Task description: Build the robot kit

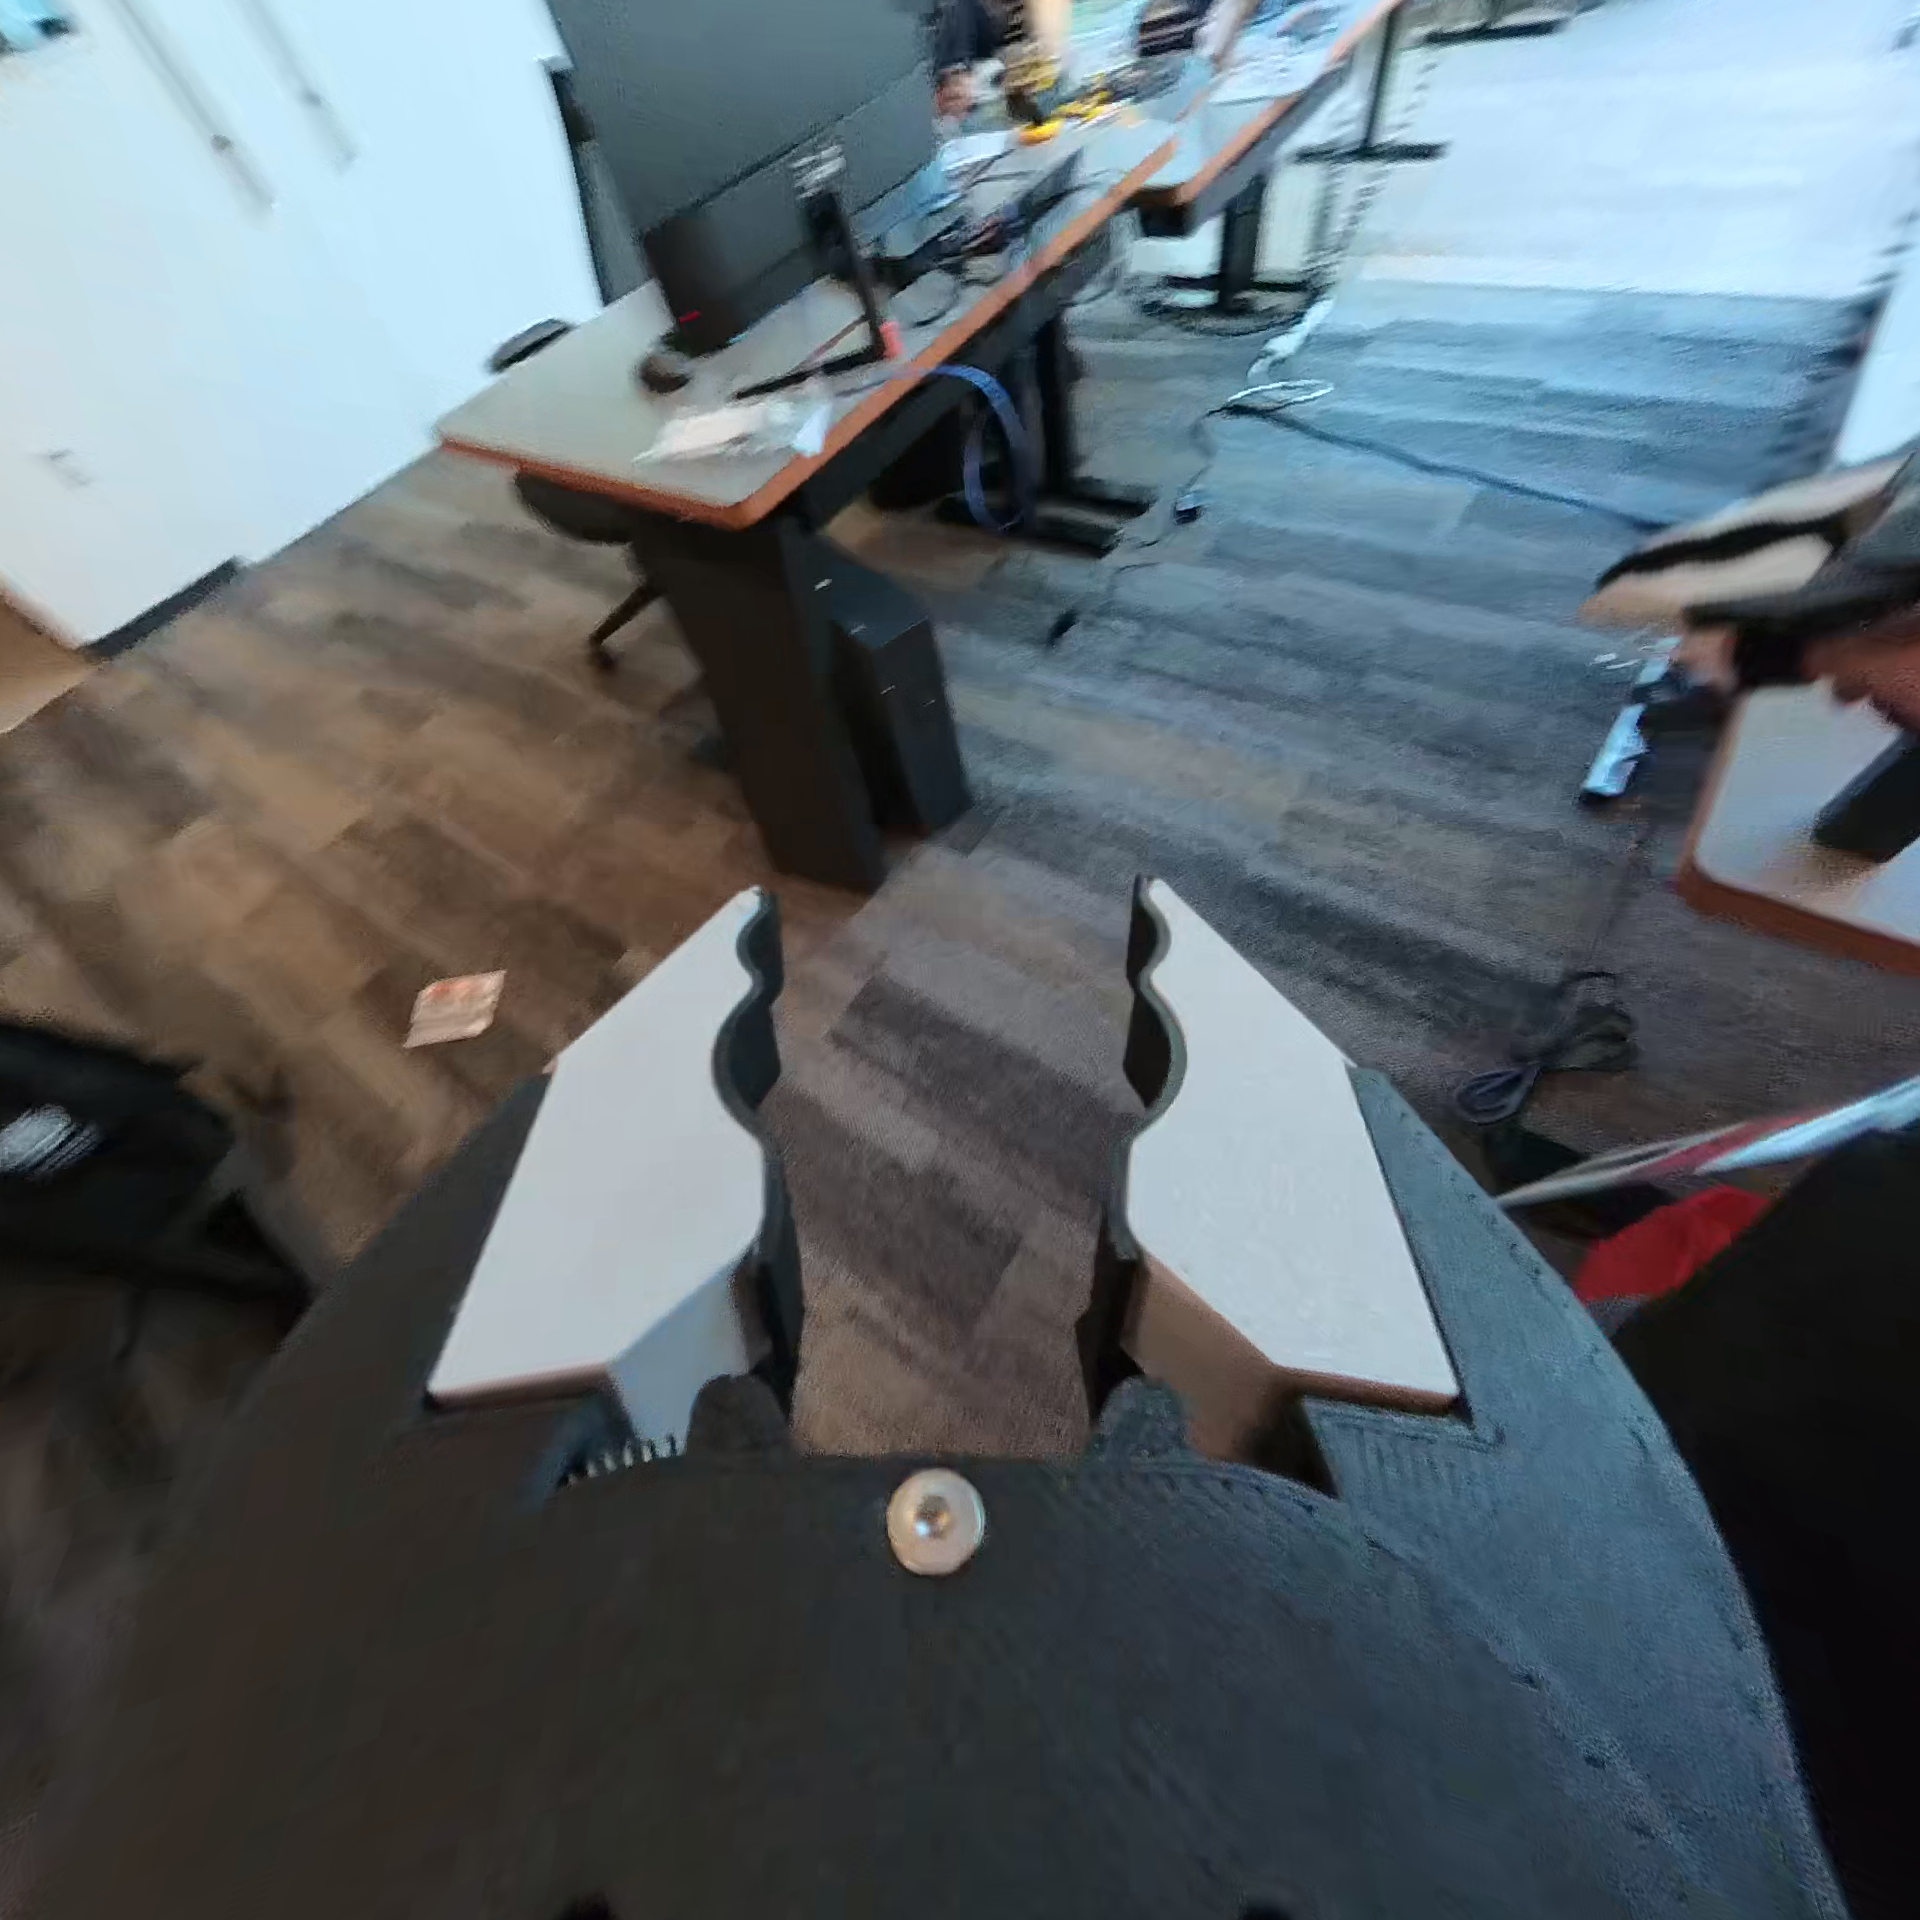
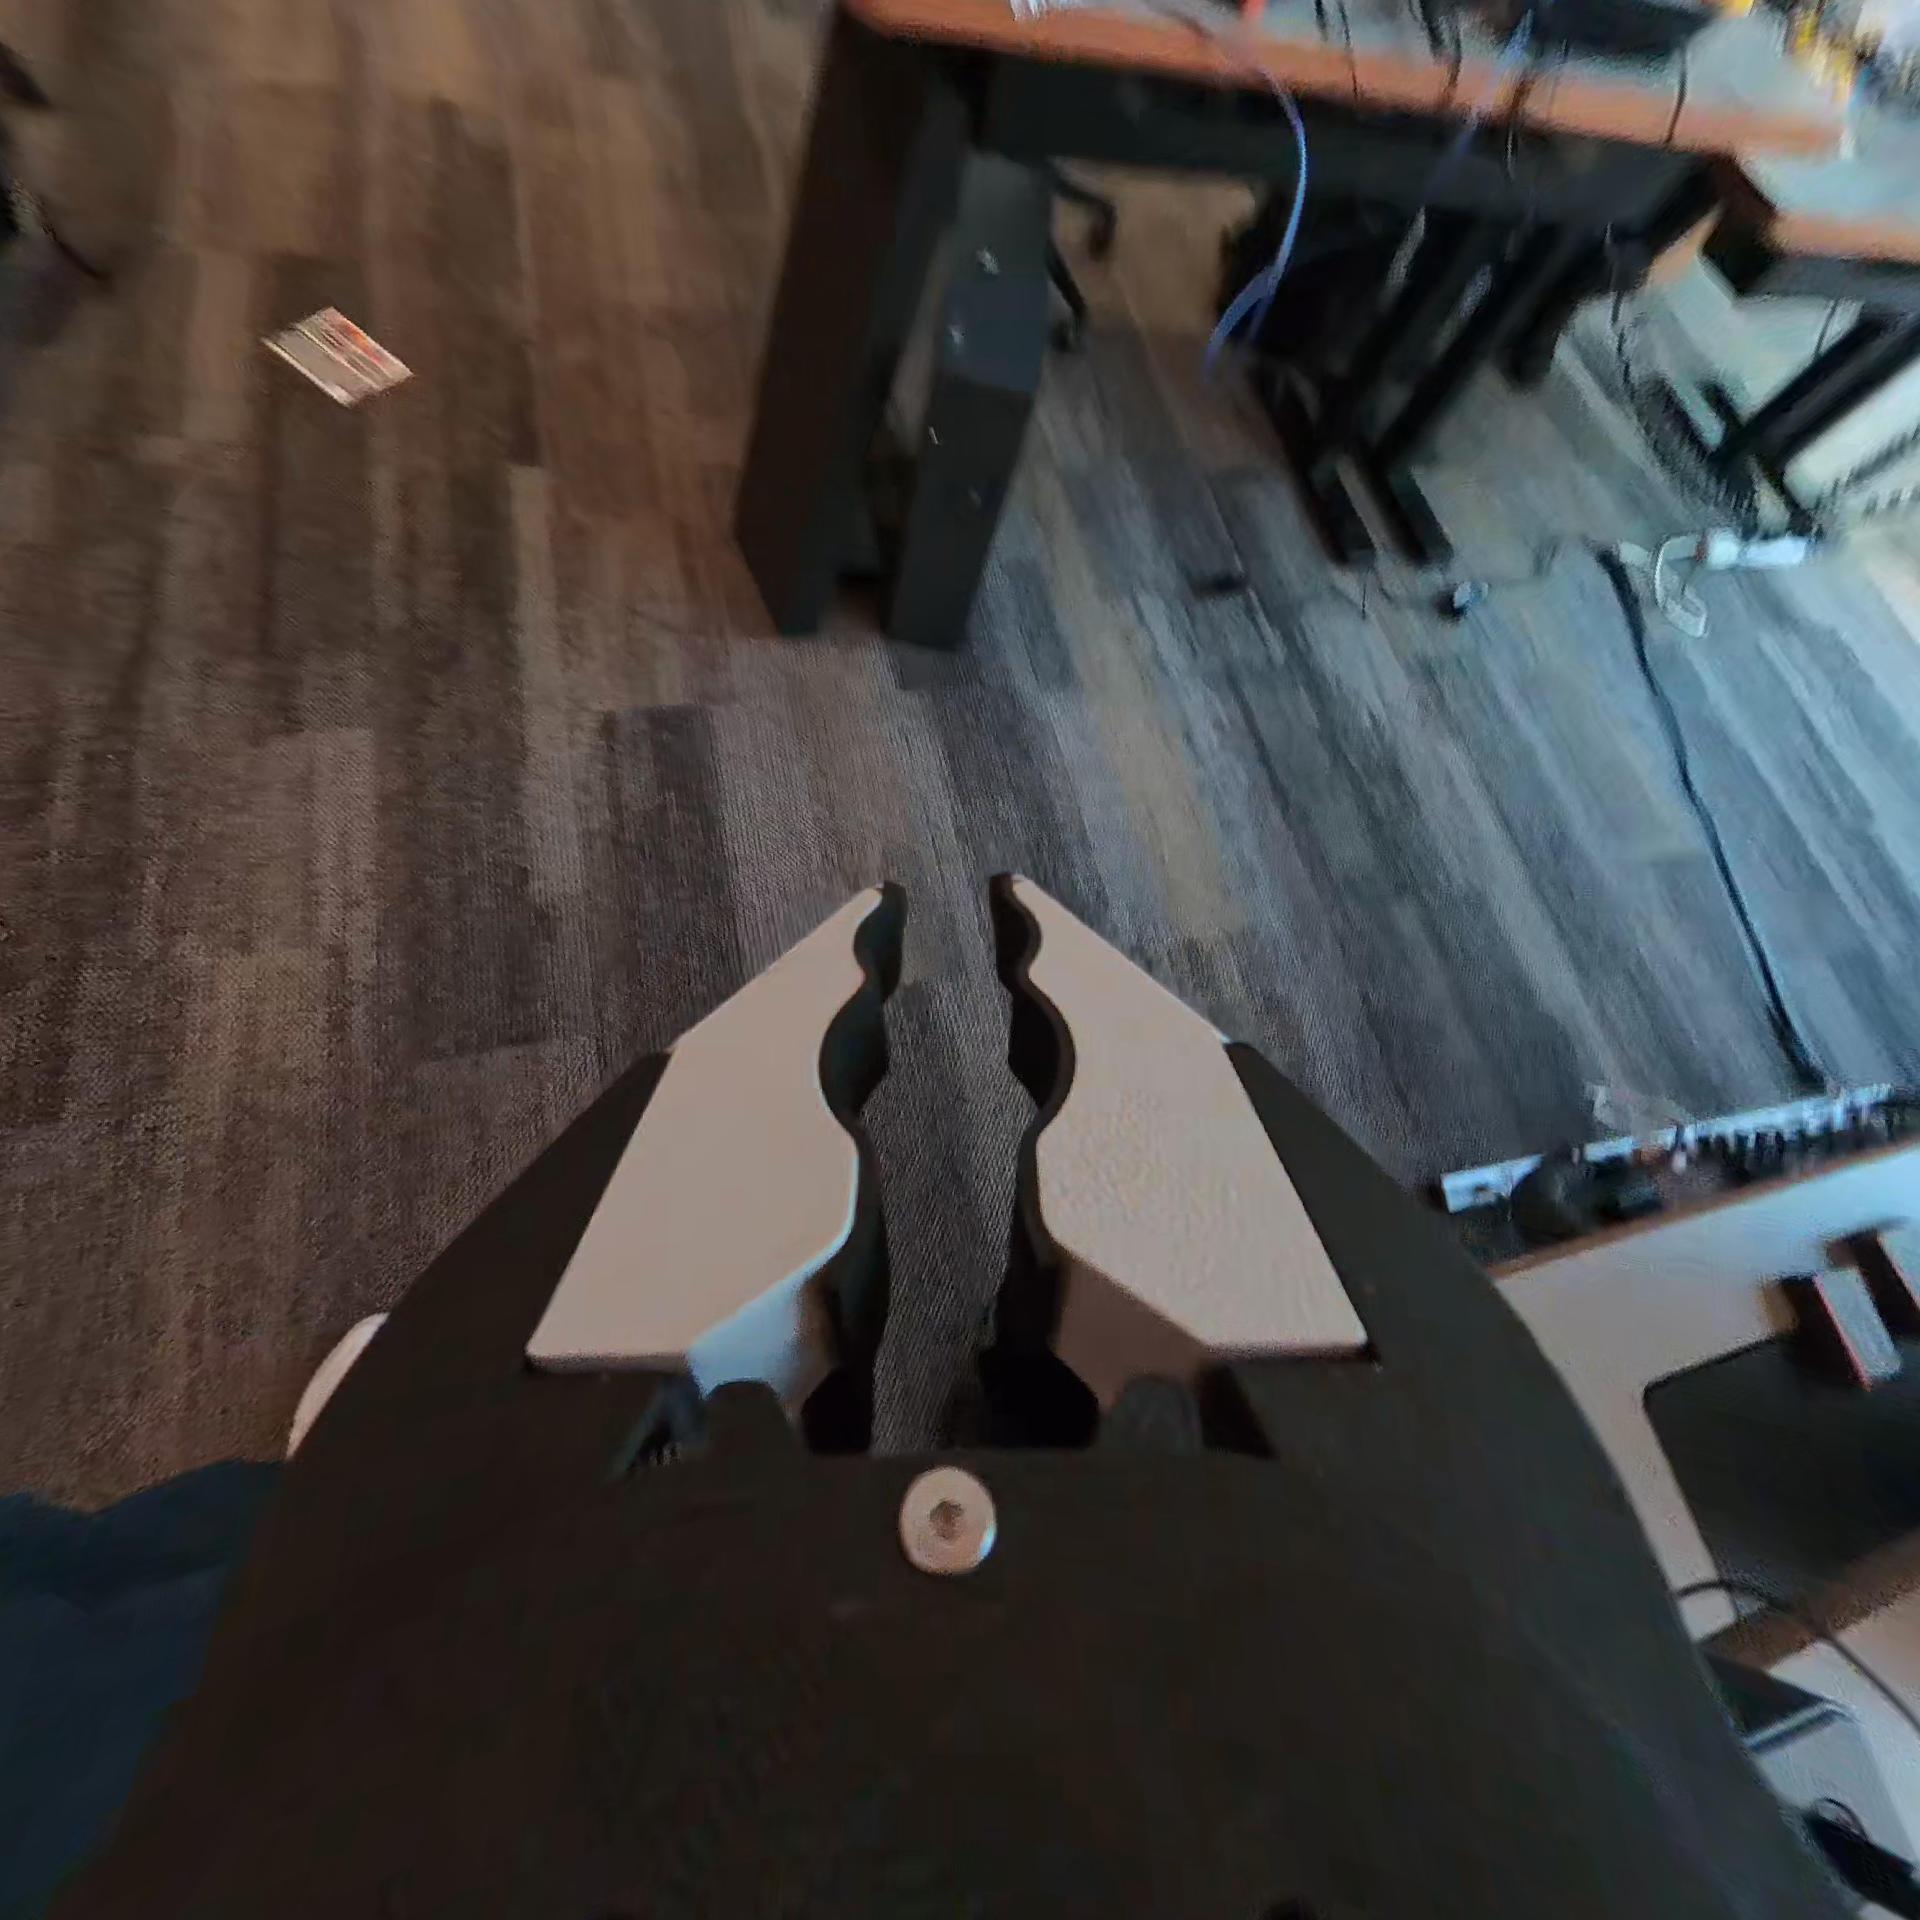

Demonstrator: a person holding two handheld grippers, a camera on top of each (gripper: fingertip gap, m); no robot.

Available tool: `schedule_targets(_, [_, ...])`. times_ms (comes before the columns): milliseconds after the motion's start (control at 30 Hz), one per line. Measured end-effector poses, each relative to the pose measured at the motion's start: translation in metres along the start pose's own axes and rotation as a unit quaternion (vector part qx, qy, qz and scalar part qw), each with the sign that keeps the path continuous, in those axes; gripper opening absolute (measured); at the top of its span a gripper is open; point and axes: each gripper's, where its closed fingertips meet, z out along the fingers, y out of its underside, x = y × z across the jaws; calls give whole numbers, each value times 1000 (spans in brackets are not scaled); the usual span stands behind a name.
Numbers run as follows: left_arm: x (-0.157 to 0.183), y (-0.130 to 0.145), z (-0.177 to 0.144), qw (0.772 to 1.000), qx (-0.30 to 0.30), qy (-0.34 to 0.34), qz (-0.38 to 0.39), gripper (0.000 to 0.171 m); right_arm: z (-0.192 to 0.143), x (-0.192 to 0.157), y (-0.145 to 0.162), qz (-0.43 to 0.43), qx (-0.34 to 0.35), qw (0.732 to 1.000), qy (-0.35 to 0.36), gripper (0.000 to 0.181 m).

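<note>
My left gripper [image 1: 954, 904] is open and empty, held in the air above a grey-brown carpet floor [image 1: 1299, 727]. Its two white-faced fingers stand well apart. My right gripper [image 2: 945, 894] holds nothing, and its jaws stand close together with a narrow gap between the tips, over the same carpet [image 2: 416, 779]. A small flat packet [image 1: 455, 1008] lies on the floor ahead and to the left of the left gripper. It also shows in the right wrist view [image 2: 338, 355], far up left. Both views are blurred by motion.
A desk [image 1: 582, 416] with a monitor [image 1: 769, 208] and clutter stands ahead, on a black leg [image 1: 790, 707]; it shows in the right view too [image 2: 883, 416]. Cables [image 2: 1714, 831] trail over the floor. A second table corner [image 1: 1787, 862] and a person's striped sleeve [image 1: 1756, 551] are at the right. Tip to tip, the grippers are about 45 cm apart.
</note>
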Motion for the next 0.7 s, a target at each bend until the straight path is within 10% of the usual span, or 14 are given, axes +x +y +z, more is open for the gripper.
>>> schedule_targets(333, [-19,-175,347,965,30,233,112,60,110,109,32,149,-90,980,100,14])
schedule_targets(700, [145,-299,647,875,55,458,145,57,254,324,10,149,-170,958,177,15])
